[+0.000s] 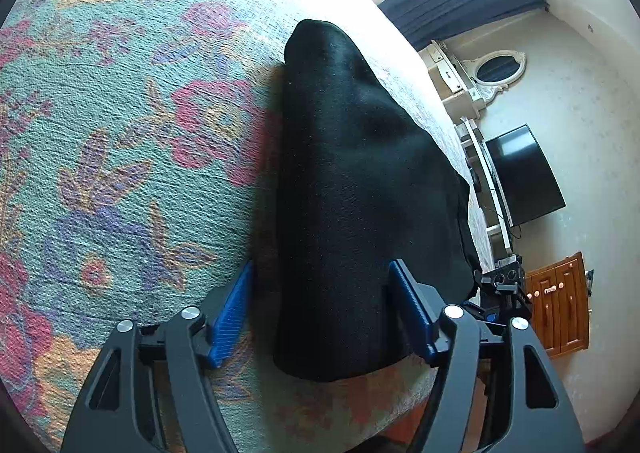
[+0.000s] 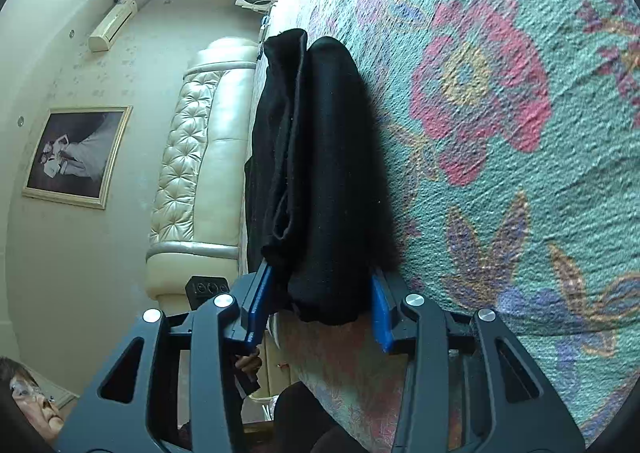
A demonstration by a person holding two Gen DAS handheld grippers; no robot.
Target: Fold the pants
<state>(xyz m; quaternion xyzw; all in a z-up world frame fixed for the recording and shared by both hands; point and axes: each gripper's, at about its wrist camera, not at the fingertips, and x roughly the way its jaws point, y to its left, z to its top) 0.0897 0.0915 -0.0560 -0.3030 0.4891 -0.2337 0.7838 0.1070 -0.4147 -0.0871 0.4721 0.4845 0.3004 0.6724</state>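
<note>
The black pants [image 1: 352, 189] lie folded in a thick bundle on a floral bedspread [image 1: 120, 157]. My left gripper [image 1: 320, 313] is open, its blue pads straddling the near end of the bundle without pinching it. In the right wrist view the pants [image 2: 320, 173] show as stacked folded layers. My right gripper [image 2: 320, 313] is open too, its blue pads on either side of the bundle's near end. The right gripper also shows in the left wrist view [image 1: 500, 285], beyond the bundle's edge.
The bedspread [image 2: 500, 133] covers the bed. A cream tufted headboard [image 2: 192, 157], a framed picture [image 2: 76, 153], a TV [image 1: 524, 177], a wooden cabinet [image 1: 560, 301] and a person's face [image 2: 28, 401] stand around it.
</note>
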